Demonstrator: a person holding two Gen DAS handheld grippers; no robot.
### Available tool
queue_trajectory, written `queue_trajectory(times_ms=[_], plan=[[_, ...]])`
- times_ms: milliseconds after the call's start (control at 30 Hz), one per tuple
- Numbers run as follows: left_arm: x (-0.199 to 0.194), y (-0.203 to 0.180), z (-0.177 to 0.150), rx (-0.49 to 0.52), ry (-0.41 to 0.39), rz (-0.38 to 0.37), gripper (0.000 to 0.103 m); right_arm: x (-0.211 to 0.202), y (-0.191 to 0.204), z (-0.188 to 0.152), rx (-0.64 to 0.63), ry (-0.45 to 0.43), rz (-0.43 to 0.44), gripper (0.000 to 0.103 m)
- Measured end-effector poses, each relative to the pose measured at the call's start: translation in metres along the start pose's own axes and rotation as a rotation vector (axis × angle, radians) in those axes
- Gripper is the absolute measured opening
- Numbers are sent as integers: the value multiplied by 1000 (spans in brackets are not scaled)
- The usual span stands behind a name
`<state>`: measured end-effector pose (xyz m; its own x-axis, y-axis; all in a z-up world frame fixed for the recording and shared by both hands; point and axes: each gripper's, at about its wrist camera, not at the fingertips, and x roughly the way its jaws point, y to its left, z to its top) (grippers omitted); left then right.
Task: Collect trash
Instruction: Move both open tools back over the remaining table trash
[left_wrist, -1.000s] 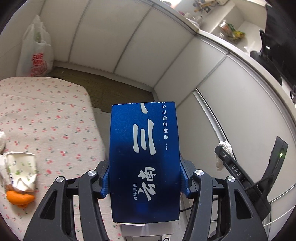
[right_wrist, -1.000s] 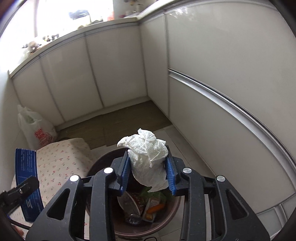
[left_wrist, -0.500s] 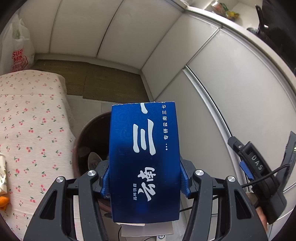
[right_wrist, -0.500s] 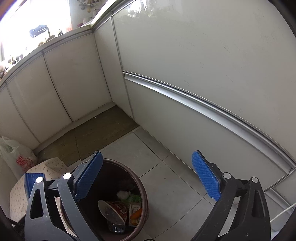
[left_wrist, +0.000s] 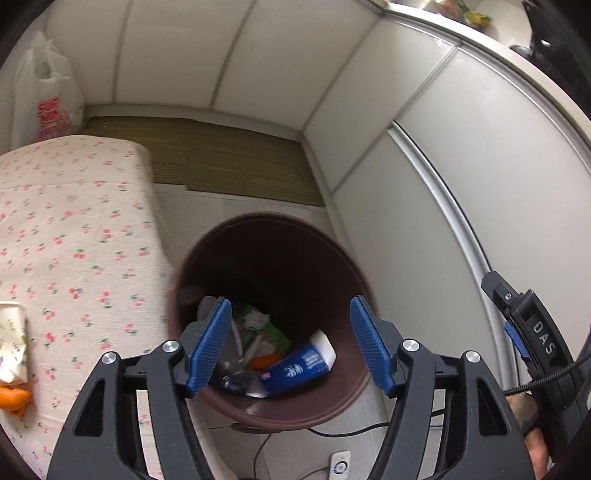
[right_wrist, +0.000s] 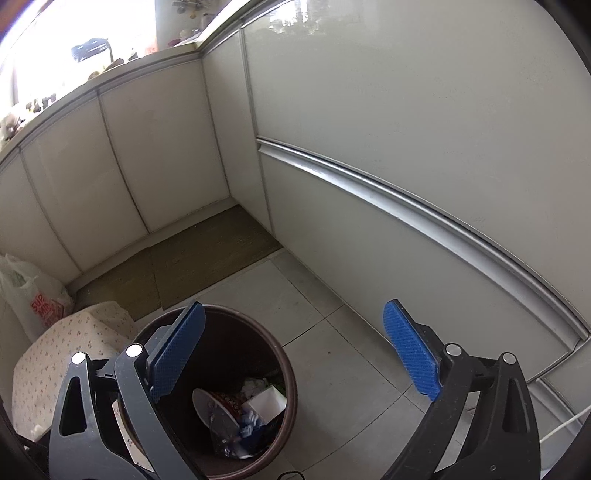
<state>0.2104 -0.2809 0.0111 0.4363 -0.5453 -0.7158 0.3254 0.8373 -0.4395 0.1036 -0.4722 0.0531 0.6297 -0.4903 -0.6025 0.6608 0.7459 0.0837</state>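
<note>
Landmark: brown round trash bin (left_wrist: 354, 280) standing on the tiled floor (right_wrist: 343, 354), open at the top.
Left tool (left_wrist: 291, 343): poised above the bin mouth, pointing down into it. Its jaws have just been opening; the blue pads (left_wrist: 208, 343) stand apart with nothing between them.
Right tool (right_wrist: 295, 354): jaws spread wide, nothing held. Its left pad hangs over the bin rim; its right pad hangs over bare floor beside the bin.
Blue carton (left_wrist: 295, 369): lying on its side inside the bin, white end toward the bin's right wall, resting on the other refuse.
Other bin contents: crumpled white tissue (left_wrist: 255, 319), green wrapper, an orange scrap and a paper bowl (right_wrist: 214, 410), all at the bottom of the bin.
Bench (left_wrist: 74, 236): covered with a floral cloth, just left of the bin, its edge close to the bin rim.
Remaining trash: a crushed pale carton (left_wrist: 13, 343) and an orange peel (left_wrist: 13, 400) lie on the bench, well left of the bin.
White plastic bag (left_wrist: 44, 99): on the floor beyond the bench, far left of the bin, against the wall panels.
Green mat (left_wrist: 229, 162): on the floor behind the bin, along the wall.
Person's hand: partly visible at the lower right edge of the left wrist view, gripping the right tool's handle.
</note>
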Motion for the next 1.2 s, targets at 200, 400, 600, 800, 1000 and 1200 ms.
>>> queue_trajectory(times_ms=[200,400,600,800,1000,1200], plan=[[-19,29,-4,-37,-44,67,66,-6,33,-13,-95,-1,33,93],[-39,63,-7,-86,-71,108,66,-13,68,-24,-181,-2,85,93],[-55,92,-11,-137,-88,133,66,-20,100,-34,-242,6,129,93],[-68,125,-19,-194,-97,158,66,-26,131,-48,-314,12,161,93],[-83,164,-28,-261,-110,207,66,-33,170,-63,-379,25,216,93],[-99,211,-36,-338,-119,264,66,-45,217,-85,-477,17,285,93]])
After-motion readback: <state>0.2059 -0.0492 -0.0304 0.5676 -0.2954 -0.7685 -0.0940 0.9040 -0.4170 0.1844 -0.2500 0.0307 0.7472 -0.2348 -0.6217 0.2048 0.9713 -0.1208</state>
